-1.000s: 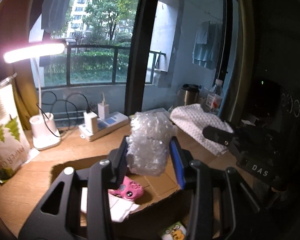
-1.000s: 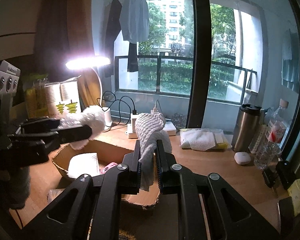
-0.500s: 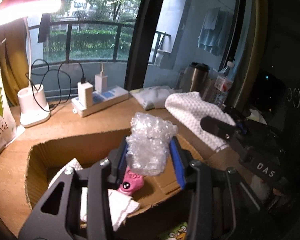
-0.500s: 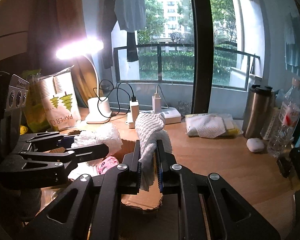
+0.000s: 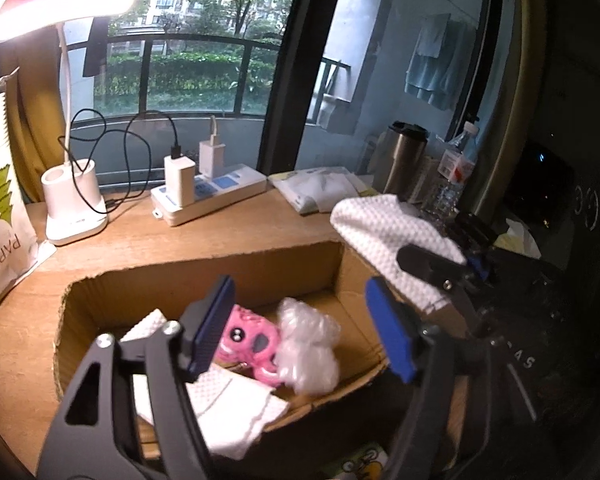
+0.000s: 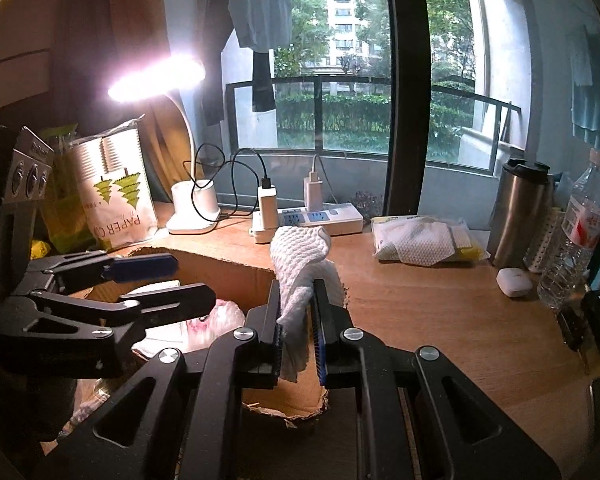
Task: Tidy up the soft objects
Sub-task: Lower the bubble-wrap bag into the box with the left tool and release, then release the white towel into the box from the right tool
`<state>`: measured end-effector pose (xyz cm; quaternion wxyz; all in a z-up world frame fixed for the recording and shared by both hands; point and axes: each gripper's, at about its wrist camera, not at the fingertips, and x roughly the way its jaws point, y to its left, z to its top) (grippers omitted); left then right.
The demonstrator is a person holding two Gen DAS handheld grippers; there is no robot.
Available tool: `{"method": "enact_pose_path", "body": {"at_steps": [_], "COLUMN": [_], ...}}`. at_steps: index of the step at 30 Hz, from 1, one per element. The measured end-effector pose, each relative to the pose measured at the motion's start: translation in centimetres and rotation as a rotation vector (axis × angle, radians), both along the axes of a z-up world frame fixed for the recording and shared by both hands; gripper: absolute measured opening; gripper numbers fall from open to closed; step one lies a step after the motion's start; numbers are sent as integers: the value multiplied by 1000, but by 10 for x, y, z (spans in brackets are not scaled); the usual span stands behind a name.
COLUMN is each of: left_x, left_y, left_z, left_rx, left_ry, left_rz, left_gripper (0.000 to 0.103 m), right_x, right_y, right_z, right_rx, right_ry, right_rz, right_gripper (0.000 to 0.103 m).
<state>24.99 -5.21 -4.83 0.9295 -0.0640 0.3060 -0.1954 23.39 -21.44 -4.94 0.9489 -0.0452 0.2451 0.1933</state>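
Note:
My left gripper [image 5: 300, 328] is open above the cardboard box [image 5: 204, 276]. A wad of clear bubble wrap [image 5: 309, 350] lies inside the box beside a pink plush toy [image 5: 248, 340] and white cloths [image 5: 228, 408]. My right gripper [image 6: 297, 320] is shut on a white waffle cloth [image 6: 300, 256] and holds it over the box's right rim [image 6: 228, 268]. That cloth and gripper also show in the left wrist view [image 5: 384, 228]. The left gripper shows in the right wrist view [image 6: 168, 280], jaws apart.
On the wooden desk [image 6: 440, 312] stand a lit desk lamp [image 5: 72, 204], a power strip with chargers [image 5: 208, 196], a paper bag [image 6: 116, 196], a packet of cloths [image 6: 424, 240], a steel tumbler [image 6: 520, 212], a water bottle [image 6: 576, 232] and a white earbud case [image 6: 514, 282].
My left gripper lowered over the box, opened and let the bubble wrap go; it now lies in the box. My right gripper still holds the white cloth.

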Motion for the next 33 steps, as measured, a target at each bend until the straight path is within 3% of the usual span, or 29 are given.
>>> {"method": "enact_pose_path", "body": {"at_steps": [3, 7, 23, 28, 33], "left_x": [-2, -5, -32, -44, -60], "left_y": [5, 13, 37, 41, 42], "left_z": [1, 2, 10, 12, 14], "left_rx": [-10, -9, -10, -8, 5], "left_ry": [1, -2, -42, -53, -70], "left_rz": [9, 31, 59, 66, 74], "left_gripper": [70, 71, 77, 78, 79], "right_x": [2, 2, -19, -32, -46], "right_y": [0, 1, 5, 10, 15], "right_z": [-2, -2, 4, 8, 9], "right_rx": [2, 5, -10, -16, -23], "right_ry": [11, 17, 21, 15, 22], "right_rz": [0, 2, 6, 21, 33], "right_gripper": [16, 41, 45, 53, 55]}}
